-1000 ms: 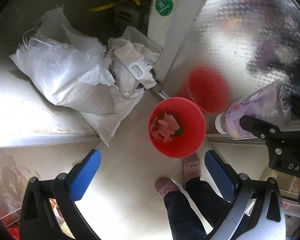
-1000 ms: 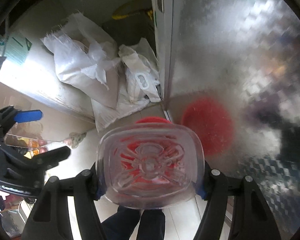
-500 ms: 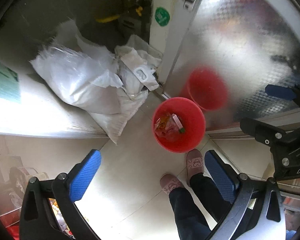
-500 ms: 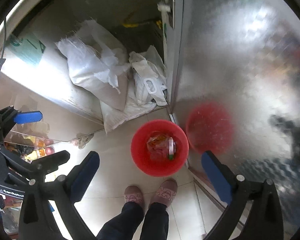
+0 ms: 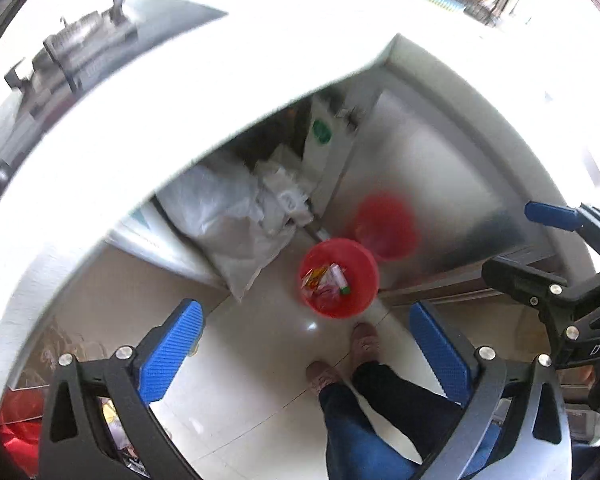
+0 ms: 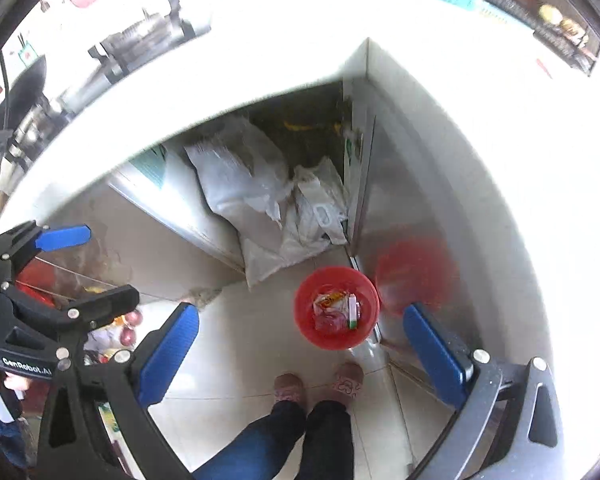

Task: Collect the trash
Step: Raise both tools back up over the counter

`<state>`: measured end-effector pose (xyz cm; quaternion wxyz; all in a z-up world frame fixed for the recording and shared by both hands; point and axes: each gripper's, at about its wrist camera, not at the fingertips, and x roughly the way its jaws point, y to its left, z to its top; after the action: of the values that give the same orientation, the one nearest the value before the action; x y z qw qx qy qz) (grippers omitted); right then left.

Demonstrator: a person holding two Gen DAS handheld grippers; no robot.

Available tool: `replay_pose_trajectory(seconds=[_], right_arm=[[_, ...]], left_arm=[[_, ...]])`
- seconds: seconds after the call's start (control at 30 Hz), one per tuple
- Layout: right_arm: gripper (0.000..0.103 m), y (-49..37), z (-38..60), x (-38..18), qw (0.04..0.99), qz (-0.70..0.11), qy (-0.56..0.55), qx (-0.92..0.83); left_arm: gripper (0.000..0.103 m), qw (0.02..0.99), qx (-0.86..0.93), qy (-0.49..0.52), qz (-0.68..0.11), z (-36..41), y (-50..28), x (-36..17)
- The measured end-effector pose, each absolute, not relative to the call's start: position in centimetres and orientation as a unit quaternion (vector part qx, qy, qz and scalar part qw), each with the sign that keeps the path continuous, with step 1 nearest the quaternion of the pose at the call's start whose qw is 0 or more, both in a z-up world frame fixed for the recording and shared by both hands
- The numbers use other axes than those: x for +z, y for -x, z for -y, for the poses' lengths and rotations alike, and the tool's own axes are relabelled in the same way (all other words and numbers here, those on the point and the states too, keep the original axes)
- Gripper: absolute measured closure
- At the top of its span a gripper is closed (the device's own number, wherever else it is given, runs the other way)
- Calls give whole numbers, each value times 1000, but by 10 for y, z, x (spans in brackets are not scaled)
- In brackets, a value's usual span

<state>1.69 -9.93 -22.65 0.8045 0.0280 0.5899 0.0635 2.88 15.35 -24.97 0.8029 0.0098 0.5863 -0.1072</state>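
1. Two pairs of tongs point steeply down at the floor, and both stand spread wide with nothing between their blue pads: the left tongs [image 5: 306,352] and the right tongs [image 6: 300,350].
2. Each pair shows in the other's view too, off to the side, jaws apart and empty.
3. Below and between the pads sits a red bucket [image 6: 336,307] on the pale tiled floor [image 6: 236,344], right against the corner of a shiny metal cabinet door [image 6: 428,200] that mirrors it as a red blur.
4. Inside the bucket lies the trash [image 6: 334,310]: crumpled wrappers in red and yellow and a small white tube with a green end.
5. Just short of the bucket stand the person's feet in patterned slippers [image 6: 346,382], with dark trouser legs above them.
6. Beyond the bucket, white plastic sacks [image 6: 252,188] slump in a dark opening under the white desk [image 6: 260,64].
7. Farther out on that desk, a gas stove [image 6: 140,36] shows, blurred.
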Motion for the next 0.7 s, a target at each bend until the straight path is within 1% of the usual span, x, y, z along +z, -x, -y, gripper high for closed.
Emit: replay_pose_trajectory(seconds=[0.13,0.33,0.57,0.7], right_arm=[[1,-6,101,-180,819,-570,-32,59],[1,5,106,-132,835,-546,-34,57],[1,-1,122,-95,855,-518,-16,38],[1,-12,134,-84,861,-508,-16,27]], left_arm=[[0,816,-114,-20,-567,-149,-23,-208],[0,834,-126,-31,-537,-139,-19,-155],[0,848,-144,-38,-509,-122,-35,-114],[0,852,-157,-46,-497,-105,-55,-96]])
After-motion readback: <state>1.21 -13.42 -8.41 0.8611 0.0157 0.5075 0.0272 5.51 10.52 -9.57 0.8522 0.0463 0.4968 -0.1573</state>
